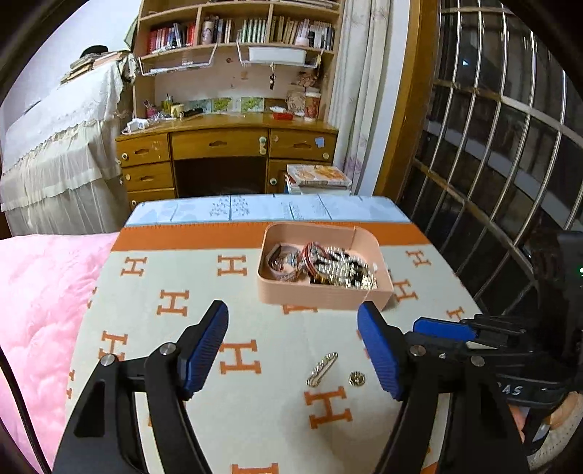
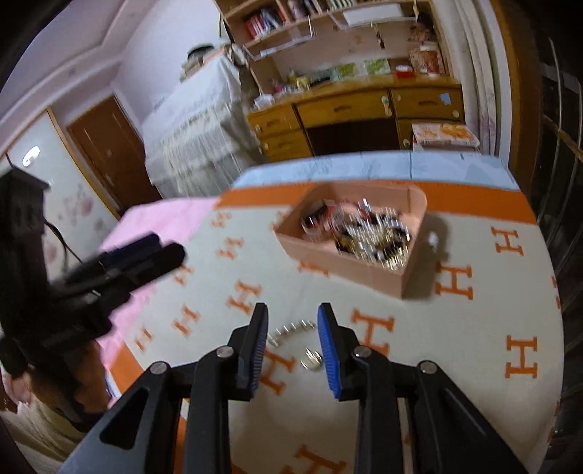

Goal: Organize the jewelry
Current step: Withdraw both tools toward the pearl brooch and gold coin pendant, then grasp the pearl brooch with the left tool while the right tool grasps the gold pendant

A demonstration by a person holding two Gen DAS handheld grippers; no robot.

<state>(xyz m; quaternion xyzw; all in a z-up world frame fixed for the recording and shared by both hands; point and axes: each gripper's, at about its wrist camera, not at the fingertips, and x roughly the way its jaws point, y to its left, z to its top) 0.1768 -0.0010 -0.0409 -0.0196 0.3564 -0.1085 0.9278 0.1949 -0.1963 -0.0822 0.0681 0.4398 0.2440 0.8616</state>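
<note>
An H-patterned cloth (image 1: 226,430) is covering the table. The left gripper (image 1: 293,350) is hanging with jaws wide and empty — a gold chain clasp (image 1: 322,368) and round stud (image 1: 357,378) are lying between them, before the pink tray (image 1: 324,295) of tangled jewelry. The right gripper (image 2: 291,346) is hovering part-open, empty.

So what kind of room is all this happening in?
Most likely a bedroom at home: a wooden desk under a bookshelf packed with books, a pink quilt beside the work surface, and a curtain by a barred window.

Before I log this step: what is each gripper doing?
Left gripper: open, holding nothing.
Right gripper: open, narrower, holding nothing.
</note>
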